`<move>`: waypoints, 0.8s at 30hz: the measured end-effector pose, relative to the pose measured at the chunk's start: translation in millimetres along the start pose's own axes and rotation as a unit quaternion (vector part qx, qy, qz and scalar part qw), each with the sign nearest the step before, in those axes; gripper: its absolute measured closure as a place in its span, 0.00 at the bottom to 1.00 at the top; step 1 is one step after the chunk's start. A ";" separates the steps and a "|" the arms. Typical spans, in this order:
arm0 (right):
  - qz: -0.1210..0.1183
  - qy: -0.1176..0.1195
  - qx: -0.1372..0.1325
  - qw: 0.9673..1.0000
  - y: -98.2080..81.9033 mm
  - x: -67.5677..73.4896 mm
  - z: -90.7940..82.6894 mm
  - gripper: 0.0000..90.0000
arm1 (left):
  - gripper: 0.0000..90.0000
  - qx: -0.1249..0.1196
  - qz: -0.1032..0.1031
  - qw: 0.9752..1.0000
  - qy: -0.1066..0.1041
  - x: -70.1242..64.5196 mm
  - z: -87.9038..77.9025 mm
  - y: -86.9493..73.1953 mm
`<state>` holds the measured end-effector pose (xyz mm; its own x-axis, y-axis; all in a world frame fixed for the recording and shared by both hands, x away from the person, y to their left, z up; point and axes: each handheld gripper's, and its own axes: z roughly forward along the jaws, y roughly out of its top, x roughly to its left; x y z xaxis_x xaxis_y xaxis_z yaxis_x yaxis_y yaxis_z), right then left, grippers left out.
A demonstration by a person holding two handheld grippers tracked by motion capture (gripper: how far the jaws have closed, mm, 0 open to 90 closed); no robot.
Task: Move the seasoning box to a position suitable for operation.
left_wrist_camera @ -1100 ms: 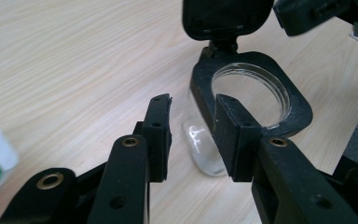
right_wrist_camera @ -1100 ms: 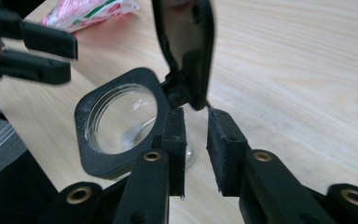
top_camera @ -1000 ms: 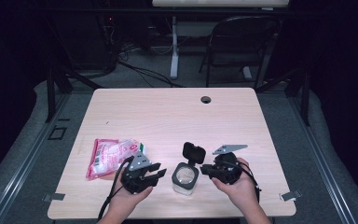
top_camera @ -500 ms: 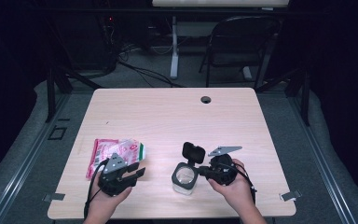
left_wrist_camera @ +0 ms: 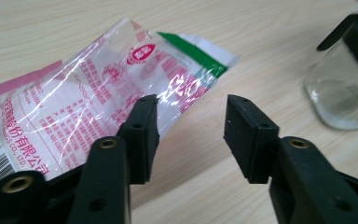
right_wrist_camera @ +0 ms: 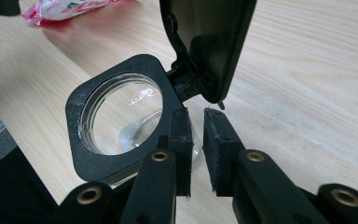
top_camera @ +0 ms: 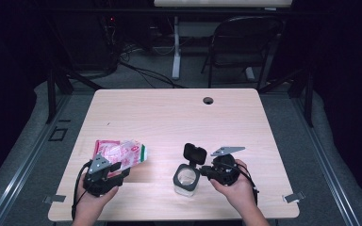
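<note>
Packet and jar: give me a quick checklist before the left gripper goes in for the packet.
1. Left gripper open: ok, jaws just widened, nothing between them.
2. Packet within reach: ok, flat on the table, just ahead of the jaws.
3. Jar lid open: ok, flipped up.
4. Right gripper steadying the jar: cannot tell, jaws nearly closed at its rim.
5. Jar's contents: cannot tell.

A pale wooden table (top_camera: 169, 117) with a small round hole (top_camera: 208, 100) stands before a dark folding chair (top_camera: 245, 47) and floor cables (top_camera: 141, 70).
</note>
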<state>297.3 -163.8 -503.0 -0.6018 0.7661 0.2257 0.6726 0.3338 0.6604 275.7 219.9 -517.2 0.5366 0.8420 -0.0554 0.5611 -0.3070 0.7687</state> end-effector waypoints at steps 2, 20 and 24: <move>0.001 0.002 -0.003 1.000 -0.4 -1.1 -1.0 0.90 | 0.56 0.007 0.011 1.000 0.008 -1.3 4.2 -1.7; 0.011 0.002 -0.016 1.000 -5.6 -5.9 -13.6 0.88 | 0.43 0.029 0.034 0.997 0.059 2.3 37.7 -7.2; 0.015 -0.002 -0.020 1.000 -8.3 -6.5 -17.9 0.87 | 0.43 0.040 0.056 0.995 0.072 0.5 44.6 -7.4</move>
<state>287.9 -181.4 -497.1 -0.5793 0.7779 0.2435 0.6734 0.2884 0.6807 299.9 202.8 -551.4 0.5060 0.8534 0.1247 0.5544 -0.4327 0.7109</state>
